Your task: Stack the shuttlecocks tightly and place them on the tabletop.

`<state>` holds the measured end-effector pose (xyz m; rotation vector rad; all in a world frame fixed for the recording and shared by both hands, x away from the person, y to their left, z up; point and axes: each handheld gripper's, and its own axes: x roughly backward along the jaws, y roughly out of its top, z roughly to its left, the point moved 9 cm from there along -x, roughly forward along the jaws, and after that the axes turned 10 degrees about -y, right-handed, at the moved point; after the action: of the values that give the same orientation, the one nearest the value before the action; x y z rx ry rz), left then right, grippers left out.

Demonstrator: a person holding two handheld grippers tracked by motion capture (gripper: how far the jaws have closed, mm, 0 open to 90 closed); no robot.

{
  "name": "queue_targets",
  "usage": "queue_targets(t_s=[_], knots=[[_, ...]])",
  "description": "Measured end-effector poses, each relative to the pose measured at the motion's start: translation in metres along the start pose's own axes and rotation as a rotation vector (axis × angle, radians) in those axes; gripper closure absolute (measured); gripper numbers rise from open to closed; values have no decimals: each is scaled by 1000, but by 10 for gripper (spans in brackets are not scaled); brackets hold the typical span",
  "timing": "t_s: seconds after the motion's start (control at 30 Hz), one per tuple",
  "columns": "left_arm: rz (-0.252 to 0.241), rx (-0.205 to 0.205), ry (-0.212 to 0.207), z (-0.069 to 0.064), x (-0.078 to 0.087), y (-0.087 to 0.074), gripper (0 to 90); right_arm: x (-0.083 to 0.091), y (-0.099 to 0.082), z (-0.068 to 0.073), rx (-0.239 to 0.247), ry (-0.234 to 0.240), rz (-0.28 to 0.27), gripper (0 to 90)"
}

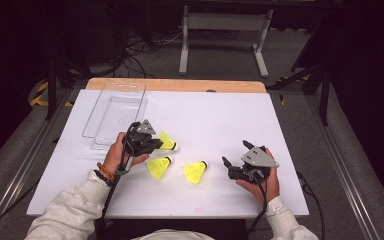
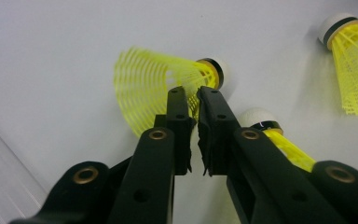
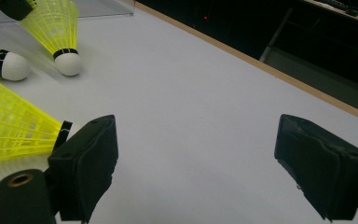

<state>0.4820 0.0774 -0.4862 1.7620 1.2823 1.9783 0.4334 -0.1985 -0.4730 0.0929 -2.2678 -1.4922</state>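
Note:
Three yellow shuttlecocks with white corks lie on the white table. My left gripper is shut on the mesh skirt of the far-left shuttlecock, pinching it close to the cork. A second shuttlecock lies just beside it, partly hidden behind my left gripper's jaw. The third shuttlecock lies to the left of my right gripper. My right gripper stands wide open over bare table, with nothing between its jaws.
A clear plastic box lies at the back left of the table, just beyond my left hand. The table's wooden far edge runs along the back. Table legs and cables stand on the dark floor beyond.

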Motion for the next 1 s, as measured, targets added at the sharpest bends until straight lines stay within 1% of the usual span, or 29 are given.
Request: queue_targets(t_s=[0.1,0.13,0.17,0.3,0.4,0.57,0.67,0.73,0.8,0.9,1.0], knots=[[-4,3,-6,1,1,0,874,0,0,0,0,-1,0,142],[-6,-2,0,3,2,0,888,0,0,0,-1,0,0,142],[-6,-7,3,4,2,0,890,0,0,0,-1,0,0,142],[-12,-4,14,7,5,1,895,0,0,0,-2,2,1,141],[-11,-4,6,8,7,0,895,-1,-1,0,-1,3,5,141],[-16,-13,16,10,12,1,895,-1,-1,0,1,4,7,141],[-20,-9,17,12,15,1,894,-1,-2,0,1,6,9,140],[-2,-8,11,14,17,0,890,-2,-3,0,1,11,15,139],[-1,0,18,16,20,0,890,-2,-3,1,5,12,17,139],[10,-9,21,19,21,3,891,-3,-4,2,6,16,22,139],[12,-9,22,20,23,4,892,-4,-4,3,11,18,26,139]])
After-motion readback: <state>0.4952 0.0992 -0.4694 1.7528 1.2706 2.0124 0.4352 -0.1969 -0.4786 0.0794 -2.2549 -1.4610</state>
